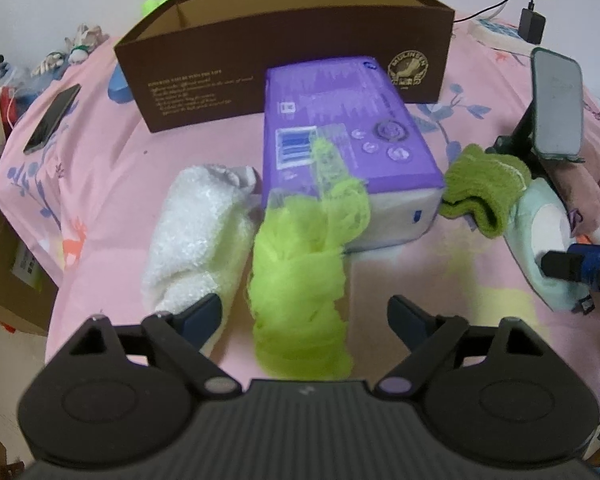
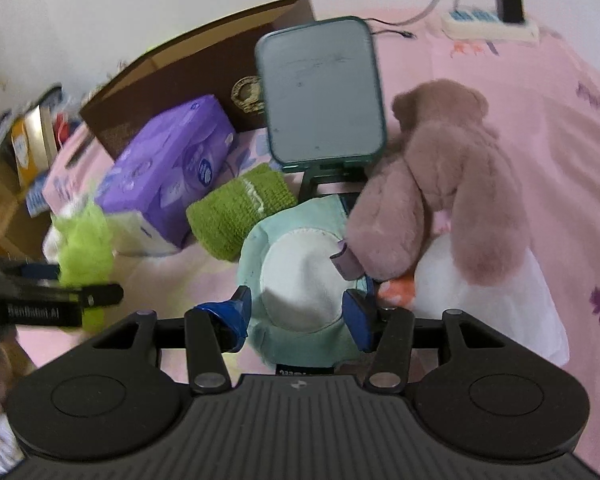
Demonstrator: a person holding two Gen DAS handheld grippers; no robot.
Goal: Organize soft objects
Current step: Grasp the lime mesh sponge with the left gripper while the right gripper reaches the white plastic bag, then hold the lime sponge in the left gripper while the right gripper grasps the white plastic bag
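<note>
A bed covered in a pink floral sheet (image 1: 112,176) fills both views, with a pale wall behind. A long brown cardboard box (image 1: 284,68), open at the top, stands across the far side.

The left wrist view shows the left hand-held gripper (image 1: 304,312) with its jaws spread wide and not pressing on anything; a lime green mesh bath pouf (image 1: 300,280) lies on the sheet between them, its long axis running away from the camera towards a purple plastic-wrapped tissue pack (image 1: 348,140). A rolled white fluffy towel (image 1: 196,236) lies just beside the pouf on the left, pointing the same way. This view alone shows a black phone (image 1: 52,118) lying flat at the far left.

The right wrist view shows the right hand-held gripper (image 2: 300,316) with its blue-padded jaws on either side of a pale mint and white soft plush toy (image 2: 300,272); whether the pads press it cannot be told. Only here is a dusty pink plush animal (image 2: 440,184) seen whole, leaning over a white cloth. A folded green knitted cloth (image 2: 236,208) lies between the tissue pack and the mint toy. A teal-cased tablet on a stand (image 2: 320,88) rises behind them.
</note>
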